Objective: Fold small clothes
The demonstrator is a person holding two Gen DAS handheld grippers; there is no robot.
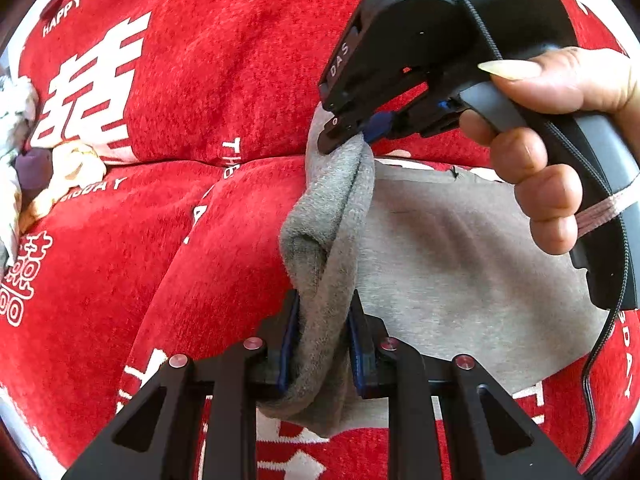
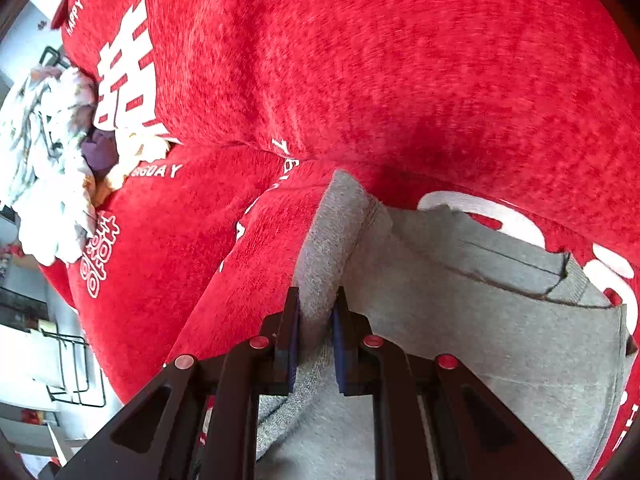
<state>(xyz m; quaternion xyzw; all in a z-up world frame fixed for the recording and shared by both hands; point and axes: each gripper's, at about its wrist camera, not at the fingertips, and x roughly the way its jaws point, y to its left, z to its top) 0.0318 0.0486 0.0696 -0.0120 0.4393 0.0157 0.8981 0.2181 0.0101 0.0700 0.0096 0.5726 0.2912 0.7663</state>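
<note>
A small grey garment (image 1: 460, 248) lies on a red sofa cover. Its left edge is bunched into a thick fold that runs between both grippers. My left gripper (image 1: 322, 312) is shut on the near end of that fold. In the left wrist view my right gripper (image 1: 352, 138), held by a person's hand (image 1: 552, 128), pinches the far end of the same edge and lifts it. In the right wrist view the right gripper (image 2: 316, 304) is shut on the grey garment (image 2: 480, 320), whose waistband and a pocket opening show at the right.
The red sofa cover (image 1: 224, 92) with white lettering fills both views, with a seam between back and seat cushions. A pile of pale patterned clothes (image 2: 52, 152) lies at the left end of the sofa. Wire racks (image 2: 72, 368) stand beyond the sofa's left edge.
</note>
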